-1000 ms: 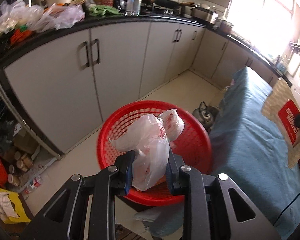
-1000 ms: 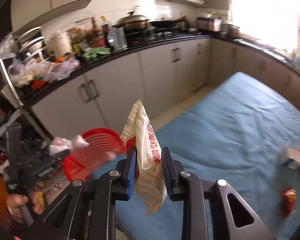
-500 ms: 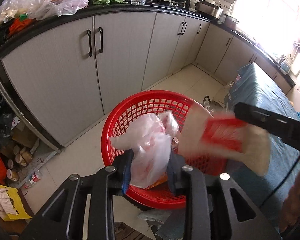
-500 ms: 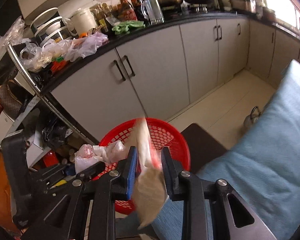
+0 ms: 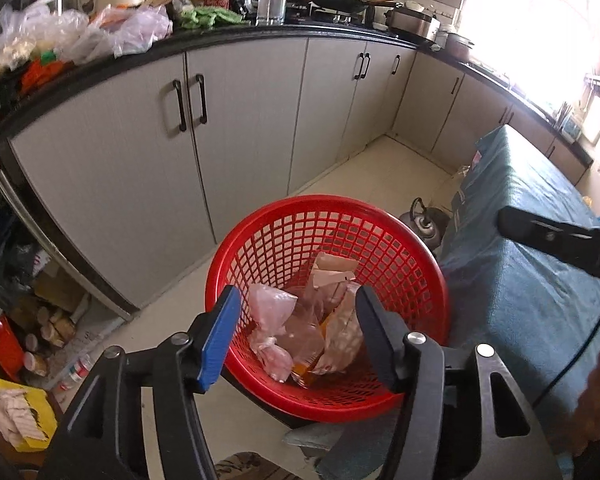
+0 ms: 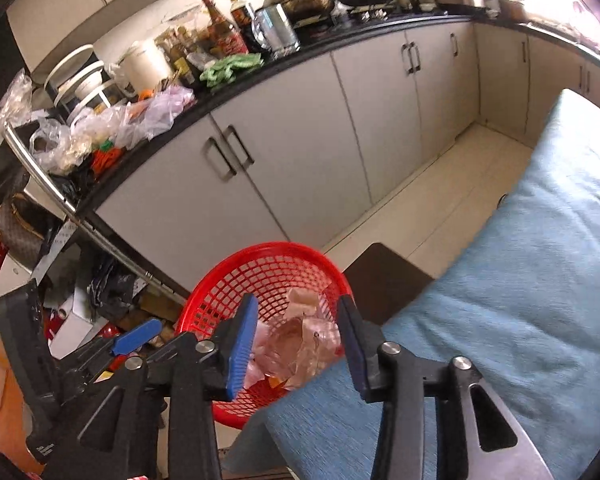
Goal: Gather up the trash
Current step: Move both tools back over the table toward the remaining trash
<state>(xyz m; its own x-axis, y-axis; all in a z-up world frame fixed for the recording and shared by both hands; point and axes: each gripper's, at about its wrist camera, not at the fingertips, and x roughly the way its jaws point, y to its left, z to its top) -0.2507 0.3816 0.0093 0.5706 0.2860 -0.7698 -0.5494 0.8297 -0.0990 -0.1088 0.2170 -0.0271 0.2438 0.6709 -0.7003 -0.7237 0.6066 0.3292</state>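
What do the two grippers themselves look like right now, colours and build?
Both are black linkage frames with silver pivot bolts. The left gripper and the right gripper each show one ribbed blue pad on the left finger; the other finger looks dark. A thin black cable trails at the left view's right edge.

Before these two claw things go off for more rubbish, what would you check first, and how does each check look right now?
1. Left gripper open, holding nothing: ok.
2. Right gripper open, holding nothing: ok.
3. Plastic bag inside the red basket: ok.
4. Paper packet inside the basket: ok.
5. Nothing hanging over the basket's rim: ok.
6. More trash left on the blue tablecloth: cannot tell, only part of it shows.
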